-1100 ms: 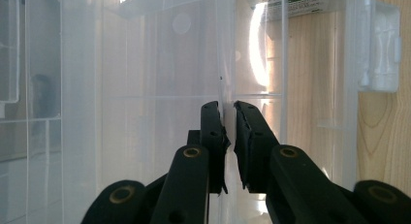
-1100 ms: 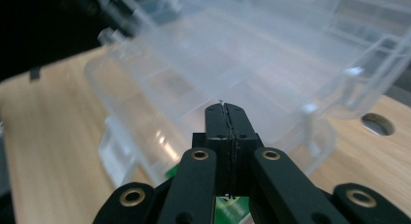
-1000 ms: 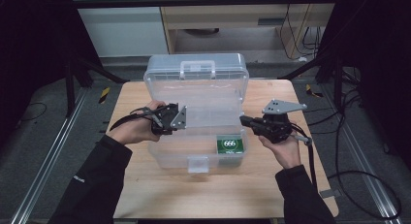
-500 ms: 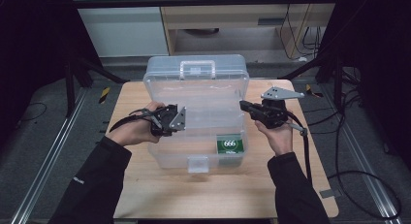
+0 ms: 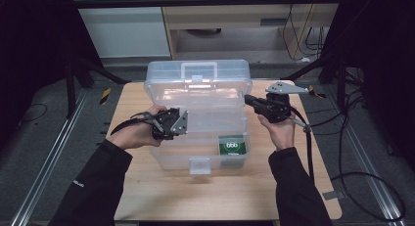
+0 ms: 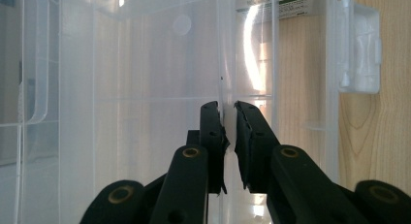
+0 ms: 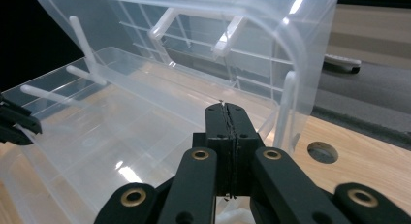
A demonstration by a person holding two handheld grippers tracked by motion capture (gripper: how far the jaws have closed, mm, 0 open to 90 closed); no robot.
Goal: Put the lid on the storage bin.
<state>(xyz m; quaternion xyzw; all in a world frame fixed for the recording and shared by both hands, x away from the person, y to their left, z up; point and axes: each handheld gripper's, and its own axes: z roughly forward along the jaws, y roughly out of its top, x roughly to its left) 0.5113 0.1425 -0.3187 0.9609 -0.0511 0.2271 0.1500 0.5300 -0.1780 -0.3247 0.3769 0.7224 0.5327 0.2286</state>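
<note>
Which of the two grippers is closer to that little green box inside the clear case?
The left gripper, though only slightly. It grips the case's left wall, left of the green box; the right gripper is up near the lid's right end.

A clear plastic storage box sits mid-table, its lid raised at 12 o'clock and its latch at 6. A labelled packet lies inside toward 4 o'clock. The left gripper meets the box's 9 o'clock wall; the right gripper is at its 2 o'clock corner.
</note>
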